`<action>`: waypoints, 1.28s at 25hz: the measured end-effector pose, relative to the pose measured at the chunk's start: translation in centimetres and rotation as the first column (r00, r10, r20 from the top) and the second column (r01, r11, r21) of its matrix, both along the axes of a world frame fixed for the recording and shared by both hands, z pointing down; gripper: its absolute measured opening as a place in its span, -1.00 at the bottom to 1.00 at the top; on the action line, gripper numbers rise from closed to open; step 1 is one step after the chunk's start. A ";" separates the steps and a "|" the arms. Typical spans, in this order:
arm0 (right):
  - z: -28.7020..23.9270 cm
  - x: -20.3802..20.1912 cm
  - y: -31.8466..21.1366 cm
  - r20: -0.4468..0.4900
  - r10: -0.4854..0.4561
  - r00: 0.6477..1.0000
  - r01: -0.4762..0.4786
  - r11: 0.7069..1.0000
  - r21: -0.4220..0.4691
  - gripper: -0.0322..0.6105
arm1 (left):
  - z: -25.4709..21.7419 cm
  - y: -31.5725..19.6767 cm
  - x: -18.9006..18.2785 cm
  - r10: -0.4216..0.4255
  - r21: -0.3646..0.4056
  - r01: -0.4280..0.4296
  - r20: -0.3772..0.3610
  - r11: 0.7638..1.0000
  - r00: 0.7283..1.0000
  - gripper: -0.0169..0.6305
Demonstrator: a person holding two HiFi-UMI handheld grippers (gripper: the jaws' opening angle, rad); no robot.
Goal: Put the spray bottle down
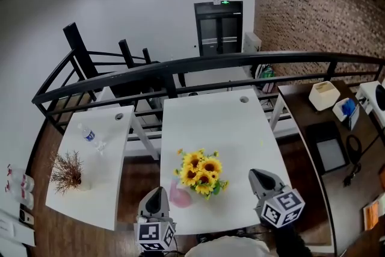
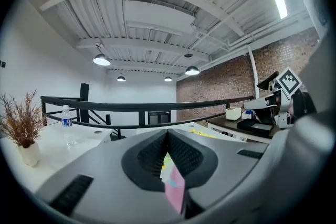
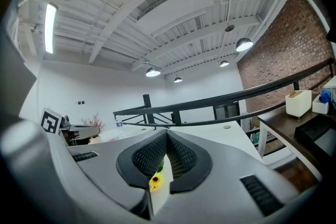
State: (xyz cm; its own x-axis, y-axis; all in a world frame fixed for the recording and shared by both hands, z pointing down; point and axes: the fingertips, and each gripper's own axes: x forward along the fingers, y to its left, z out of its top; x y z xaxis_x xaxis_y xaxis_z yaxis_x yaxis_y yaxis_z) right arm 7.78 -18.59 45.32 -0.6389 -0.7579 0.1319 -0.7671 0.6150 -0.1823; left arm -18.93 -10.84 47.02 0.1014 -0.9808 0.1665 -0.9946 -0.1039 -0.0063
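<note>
Spray bottle, a pale pink blur with no clear detail, sits on the white surface just right of the left gripper. It shows through the slit beneath those jaws, which are pressed together on nothing. Sunflowers stand just beyond it. The right gripper's jaws also meet, empty.

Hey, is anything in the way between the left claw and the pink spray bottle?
Nothing visible. The bottle stands on the table just ahead of the left claw; the sunflowers are beside it.
</note>
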 end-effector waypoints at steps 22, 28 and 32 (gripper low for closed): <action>-0.1 -0.7 0.1 -0.014 -0.036 0.999 0.036 0.999 0.016 -1.00 | 0.1 -0.2 -0.1 -0.018 -0.014 0.018 -0.007 1.000 1.000 -0.97; -0.1 -0.5 0.2 -0.017 -0.030 0.999 0.030 0.999 0.016 -1.00 | 0.0 -0.1 -0.1 -0.019 -0.014 0.019 -0.004 1.000 1.000 -0.97; -0.1 -0.5 0.0 -0.021 -0.035 0.999 0.035 0.999 0.015 -1.00 | 0.1 -0.3 -0.1 -0.019 -0.017 0.019 -0.005 1.000 1.000 -0.97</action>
